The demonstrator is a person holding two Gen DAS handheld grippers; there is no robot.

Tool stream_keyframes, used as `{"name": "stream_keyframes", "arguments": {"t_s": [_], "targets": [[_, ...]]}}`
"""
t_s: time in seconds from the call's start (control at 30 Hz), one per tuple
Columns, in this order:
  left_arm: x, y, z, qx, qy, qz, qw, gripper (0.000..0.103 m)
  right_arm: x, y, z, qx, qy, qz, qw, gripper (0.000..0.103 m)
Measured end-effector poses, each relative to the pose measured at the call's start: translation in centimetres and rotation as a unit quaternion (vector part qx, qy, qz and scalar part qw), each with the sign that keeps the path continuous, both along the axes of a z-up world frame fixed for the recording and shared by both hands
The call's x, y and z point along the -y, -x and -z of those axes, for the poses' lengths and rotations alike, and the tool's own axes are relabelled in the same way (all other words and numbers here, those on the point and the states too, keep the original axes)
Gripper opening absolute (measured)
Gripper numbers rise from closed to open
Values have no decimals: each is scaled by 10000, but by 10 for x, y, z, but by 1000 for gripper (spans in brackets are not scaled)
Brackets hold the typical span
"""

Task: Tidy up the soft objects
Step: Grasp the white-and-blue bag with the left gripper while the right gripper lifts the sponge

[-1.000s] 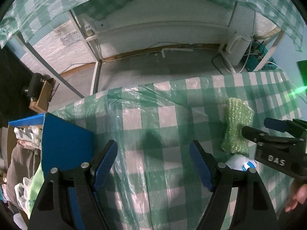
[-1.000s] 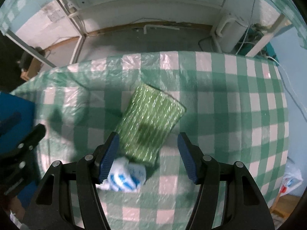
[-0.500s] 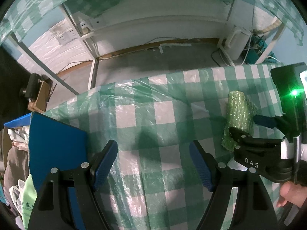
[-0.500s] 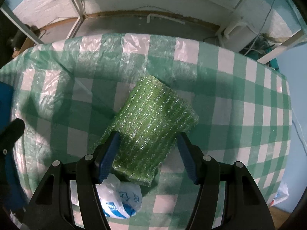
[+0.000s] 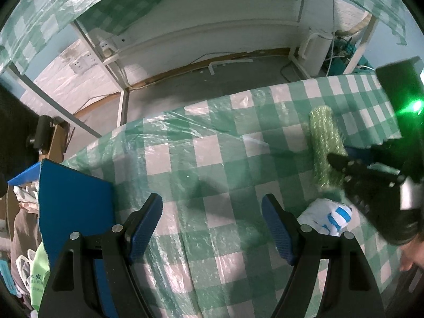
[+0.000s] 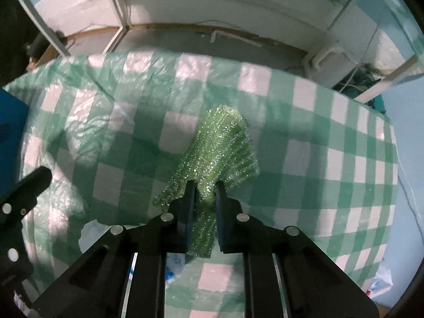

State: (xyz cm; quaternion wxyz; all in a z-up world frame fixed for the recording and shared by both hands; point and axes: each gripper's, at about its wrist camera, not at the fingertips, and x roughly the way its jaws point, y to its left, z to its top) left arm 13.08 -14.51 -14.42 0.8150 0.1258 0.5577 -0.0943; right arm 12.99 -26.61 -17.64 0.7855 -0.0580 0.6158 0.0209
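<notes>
A glossy green-and-white checked plastic cloth (image 6: 304,137) covers the table. The right gripper (image 6: 205,193) is clamped on the near end of a glittery green sponge (image 6: 220,148), which bunches and fans toward 12 o'clock; a white-and-blue bag (image 5: 328,217) lies at its 7 o'clock. The left gripper (image 5: 212,225) hangs apart over bare cloth, the sponge at its 2 o'clock.

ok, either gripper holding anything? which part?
Right gripper pinches the green sponge cloth at its bunched near edge. Left gripper is open, holding nothing.
</notes>
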Motion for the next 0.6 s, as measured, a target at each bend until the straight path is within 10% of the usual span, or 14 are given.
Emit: {"name": "stream_keyframes", "arguments": {"t_s": [0.6], "targets": [[53, 34, -7, -76, 166, 1089, 9939, 82, 39, 51, -23, -19, 127, -82, 9999, 12]]}}
